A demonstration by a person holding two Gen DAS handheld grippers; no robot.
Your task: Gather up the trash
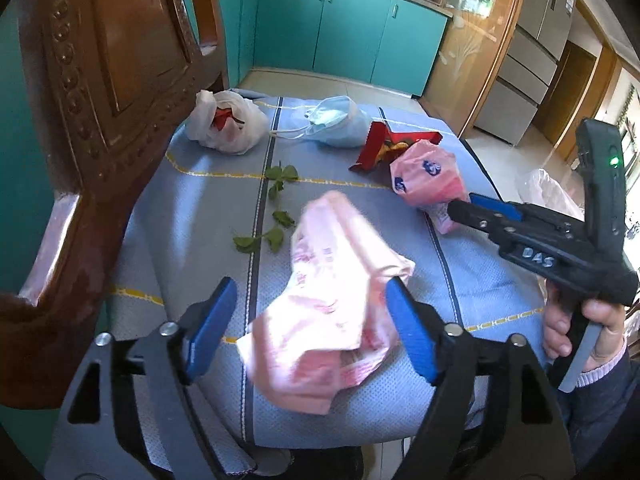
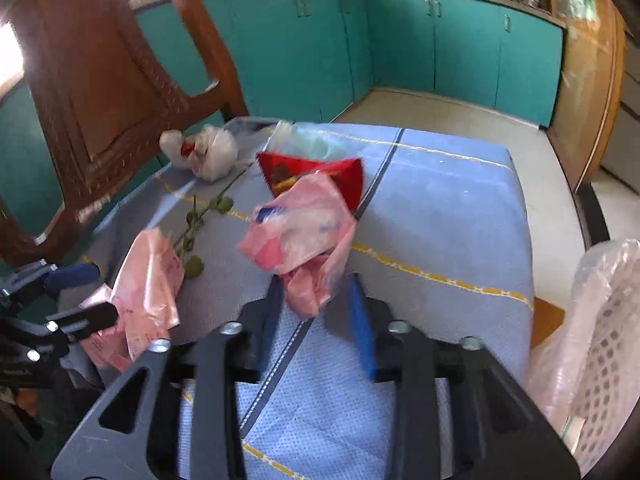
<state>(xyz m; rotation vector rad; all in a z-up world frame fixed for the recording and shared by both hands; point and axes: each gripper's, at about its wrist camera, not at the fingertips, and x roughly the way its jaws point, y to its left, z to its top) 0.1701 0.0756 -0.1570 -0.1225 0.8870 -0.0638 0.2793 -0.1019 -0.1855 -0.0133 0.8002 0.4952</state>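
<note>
Evidently two pieces of trash are being picked at once from the blue cloth [image 1: 460, 280]. The left gripper [image 1: 312, 320] is held wide open, its blue pads either side of a crumpled pink wrapper [image 1: 340, 280]; one pad seems to brush it, but nothing is clamped, so it is judged loose on the cloth. The right gripper [image 2: 316, 300] is about half open around the tail of a pink bag [image 2: 304, 236]; whether the pads press it cannot be told. Both tools are tilted downward, presumably so the tips can reach thin plastic lying flat. Behind are left a white bag [image 1: 224, 124], a face mask [image 1: 336, 120], a red snack packet [image 1: 384, 144] and leafy sprigs [image 1: 272, 216]. A lined basket [image 2: 600, 340] is seen at the right, likely for the trash
</note>
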